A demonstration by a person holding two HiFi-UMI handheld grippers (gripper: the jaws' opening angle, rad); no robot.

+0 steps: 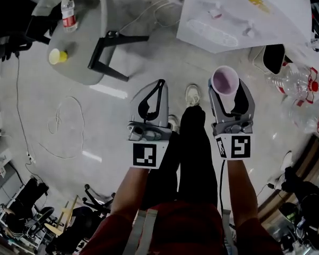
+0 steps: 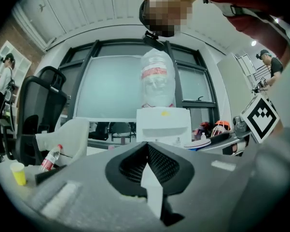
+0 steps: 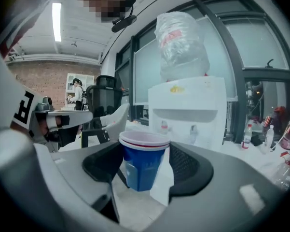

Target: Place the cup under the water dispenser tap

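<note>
1. Nearest in the head view, the person's two forearms reach forward side by side. Between them are the legs and a white shoe on the grey floor.
2. The left tool is clenched. In its own view the jaws meet at their tips with nothing between them.
3. The right tool grasps the cup, which sits at its 12 o'clock end. In the right gripper view the cup is blue with a white rim. It stands upright, mouth up, with a pad on each side, and is held in the air above the floor.
4. Beyond the cup, at 12 to 1 o'clock in the right gripper view, stands the white water dispenser. Its taps sit in a recess. The cup is apart from it and not under them.
5. A clear jug sits inverted on top of the dispenser.
6. At 10 o'clock in the head view, a grey worktop bears a yellow cup and a red-labelled water bottle.
7. Farther off, clear plastic bottles lie at 3 o'clock. A black office chair shows at 9 o'clock in the left gripper view.
</note>
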